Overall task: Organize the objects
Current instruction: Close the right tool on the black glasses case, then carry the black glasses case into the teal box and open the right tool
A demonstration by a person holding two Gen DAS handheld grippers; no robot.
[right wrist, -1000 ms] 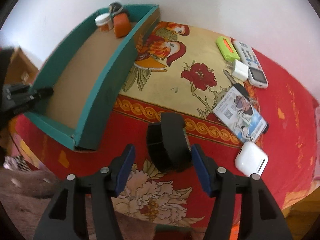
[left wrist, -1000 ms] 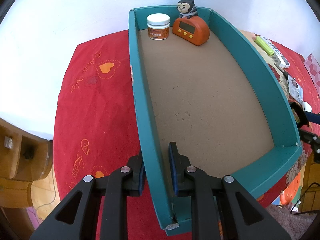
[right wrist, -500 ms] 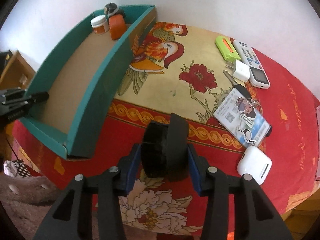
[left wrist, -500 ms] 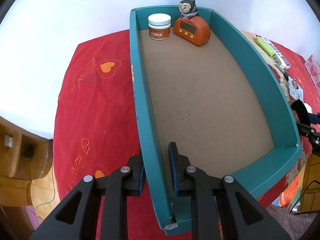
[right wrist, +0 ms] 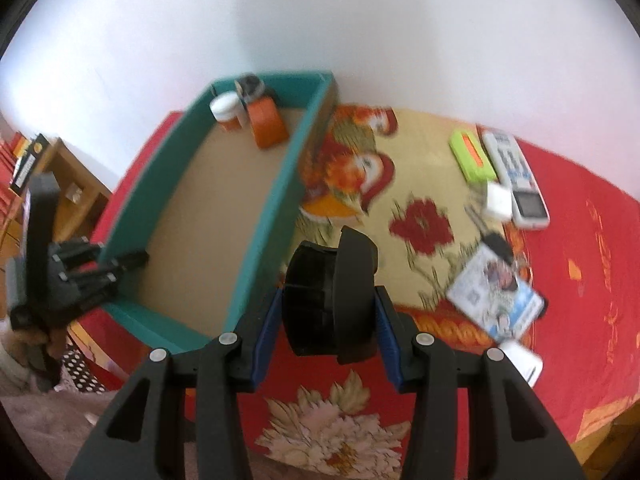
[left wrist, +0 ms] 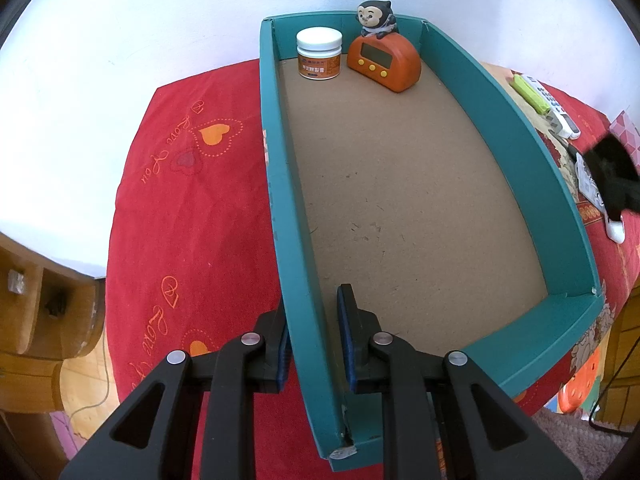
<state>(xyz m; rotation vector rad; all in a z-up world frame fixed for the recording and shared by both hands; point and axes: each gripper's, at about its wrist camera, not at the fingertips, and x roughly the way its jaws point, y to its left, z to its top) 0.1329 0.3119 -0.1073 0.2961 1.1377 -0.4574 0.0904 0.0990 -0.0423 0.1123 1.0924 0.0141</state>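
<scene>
Two sets of tongs are at work, each with its own job. The left tongs [left wrist: 312,336] straddle the near left wall of the teal box [left wrist: 568,208], one pad outside and one inside; the outer pad sits against the wall, but I cannot tell whether the inner pad touches it, so whether that grip bites stays unsettled. The right tongs [right wrist: 328,312] are clamped on the black round object [right wrist: 328,300], which hangs in the air just beside the box's right wall, above the patterned cloth [right wrist: 320,420]. Inside the box, the white-lidded jar [left wrist: 319,58] and the orange timer [left wrist: 384,62] with its little monkey figure [left wrist: 375,16] huddle at the far end, leaving the brown floor open. The step in hand looks like carrying the black piece over the wall and setting it down. To do it well, I'd say clear the rim fully before crossing, lower onto the open floor well apart from the jar and timer, and part the pads only once it rests. The left side should keep the box from sliding. Waiting on the cloth are the green case [right wrist: 472,156], remote [right wrist: 516,180], white charger [right wrist: 498,200] and printed card [right wrist: 496,300].
</scene>
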